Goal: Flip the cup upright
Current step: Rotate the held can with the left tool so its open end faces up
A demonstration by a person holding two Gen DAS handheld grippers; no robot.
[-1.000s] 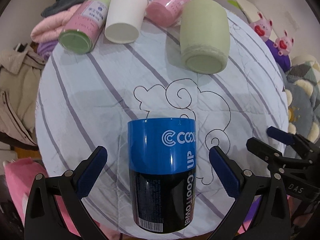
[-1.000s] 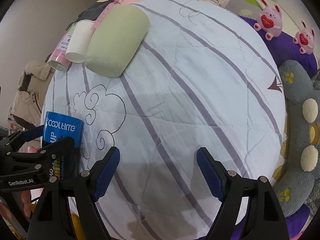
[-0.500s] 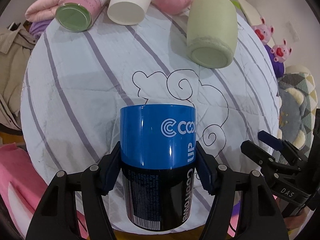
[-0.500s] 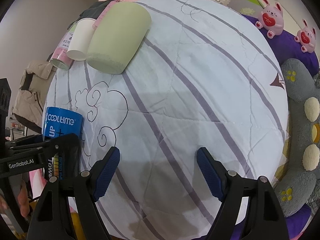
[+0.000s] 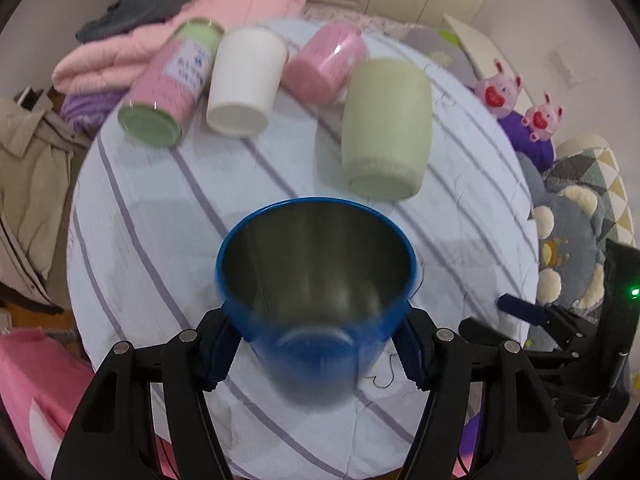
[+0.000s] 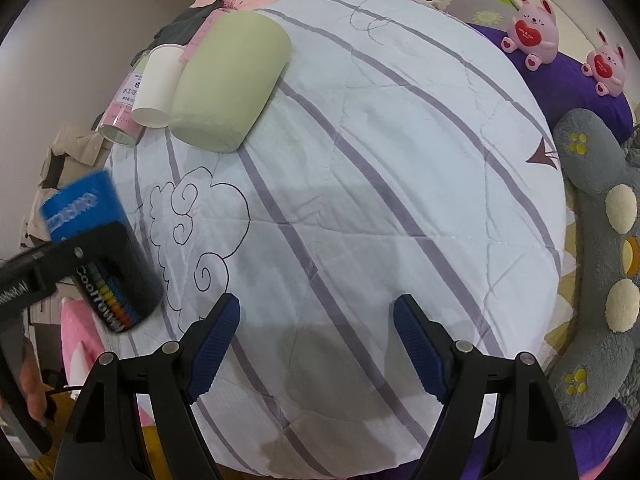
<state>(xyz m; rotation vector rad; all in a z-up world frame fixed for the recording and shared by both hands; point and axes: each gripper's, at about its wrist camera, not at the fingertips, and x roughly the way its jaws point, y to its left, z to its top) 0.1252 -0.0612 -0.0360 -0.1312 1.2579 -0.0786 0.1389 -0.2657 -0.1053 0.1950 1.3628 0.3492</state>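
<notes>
My left gripper point(image 5: 314, 350) is shut on a blue and black metal cup point(image 5: 316, 280). The cup is lifted off the striped bed cover point(image 5: 160, 240) and tilted, so its open mouth faces the left wrist camera and its steel inside shows. In the right wrist view the same cup point(image 6: 96, 252) hangs at the far left, tilted and blurred, with the left gripper's black arm across it. My right gripper point(image 6: 316, 344) is open and empty over the near part of the cover point(image 6: 360, 200).
Several cups lie on their sides at the far end of the cover: a green one point(image 5: 386, 128), a white one point(image 5: 244, 80), a pink one point(image 5: 326, 64) and a pink bottle with a green cap point(image 5: 168, 84). Plush toys point(image 6: 532, 36) and a grey cushion point(image 6: 600, 280) line the right side.
My left gripper closed on the blue cup, lifted it off the cover and turned it, so its mouth now faces the camera. The right gripper has barely moved.
</notes>
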